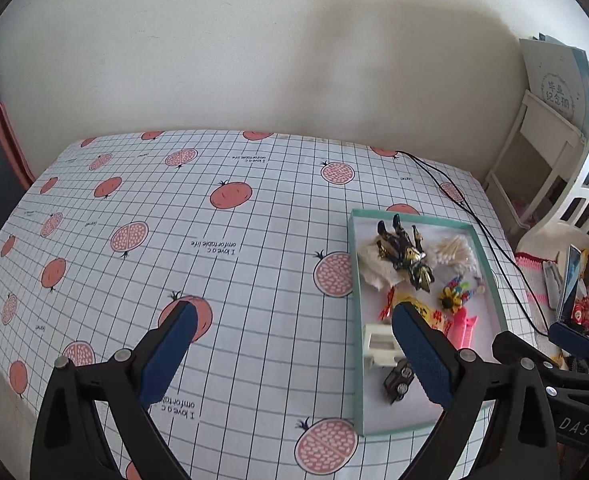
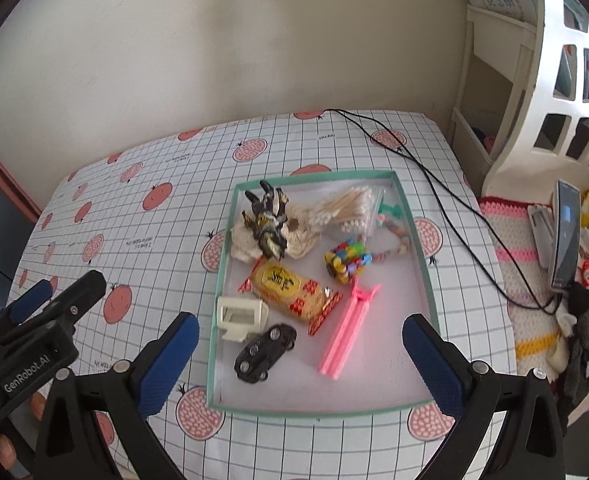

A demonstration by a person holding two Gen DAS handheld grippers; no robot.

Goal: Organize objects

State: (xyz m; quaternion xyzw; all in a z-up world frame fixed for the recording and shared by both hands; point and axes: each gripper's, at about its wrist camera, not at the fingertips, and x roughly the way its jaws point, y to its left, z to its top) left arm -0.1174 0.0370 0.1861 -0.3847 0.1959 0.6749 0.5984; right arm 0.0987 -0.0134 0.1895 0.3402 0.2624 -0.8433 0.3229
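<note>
Both my grippers hang above the table (image 2: 134,200) with its pomegranate-print grid cloth, holding nothing. My left gripper (image 1: 294,312) has its jaws spread wide; its right finger (image 1: 422,356) overlaps the near left part of the tray in view. My right gripper (image 2: 300,328) is spread wide too, and looks straight down on the tray's near half.

The teal-rimmed tray (image 2: 426,264) sits on the right side of the table, all items inside it. Far left: black-gold robot figure (image 2: 268,220) lying on a cream crochet piece (image 2: 302,236). Far right: bag of cotton swabs (image 2: 350,208). Middle: colourful block toy (image 2: 346,260) and yellow snack packet (image 2: 290,292). Near left: white plastic piece (image 2: 240,316) just beside a black toy car (image 2: 264,352). Near centre: pink comb (image 2: 348,332). A black cable (image 2: 446,208) runs across the cloth to the right of the tray, off to a phone (image 2: 566,232).
</note>
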